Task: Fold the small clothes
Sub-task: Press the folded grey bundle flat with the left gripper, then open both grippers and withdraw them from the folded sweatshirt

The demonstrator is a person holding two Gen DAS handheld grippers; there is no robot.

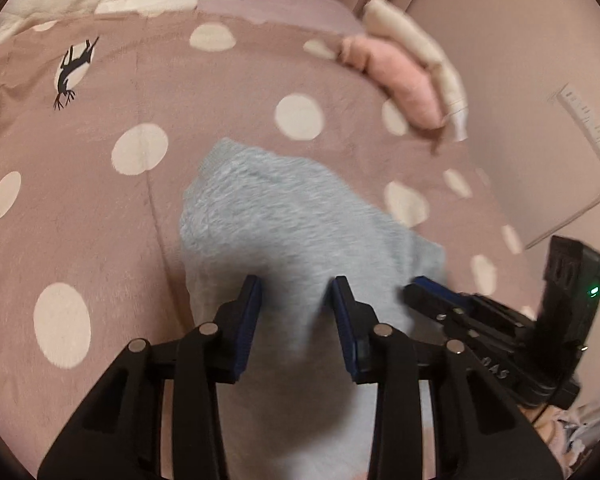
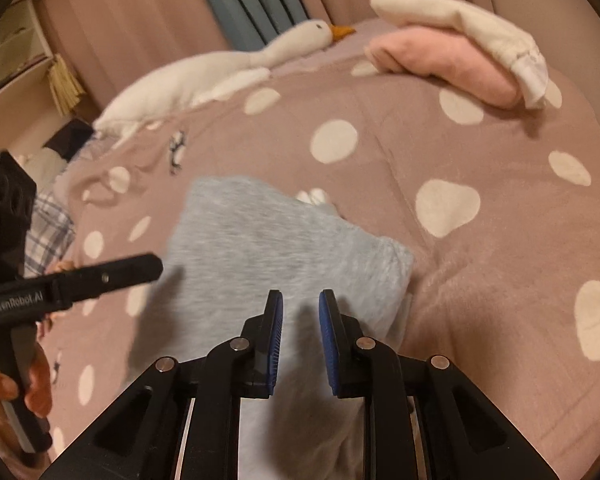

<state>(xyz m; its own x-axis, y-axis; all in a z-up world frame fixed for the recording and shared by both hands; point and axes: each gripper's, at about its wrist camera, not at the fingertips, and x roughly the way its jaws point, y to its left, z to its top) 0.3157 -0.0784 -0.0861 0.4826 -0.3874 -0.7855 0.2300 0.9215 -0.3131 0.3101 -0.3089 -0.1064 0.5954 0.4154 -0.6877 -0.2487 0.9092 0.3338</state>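
Note:
A light blue-grey fleece garment [image 1: 284, 224] lies partly folded on the pink polka-dot blanket [image 1: 100, 208]; it also shows in the right wrist view [image 2: 268, 248]. My left gripper [image 1: 296, 292] is open, its blue-padded fingers [image 1: 252, 300] just above the garment's near part, nothing held. My right gripper [image 2: 300, 308] is open over the garment's near edge, empty. The right gripper also shows in the left wrist view [image 1: 424, 286] at the garment's right edge. The left gripper shows in the right wrist view [image 2: 148, 266] to the garment's left.
A folded pink cloth [image 2: 444, 64] with a folded white cloth [image 2: 468, 28] on top lies at the far right of the bed. A white goose plush [image 2: 228, 68] lies along the back. Plaid fabric [image 2: 48, 224] is at the left edge. Curtains hang behind.

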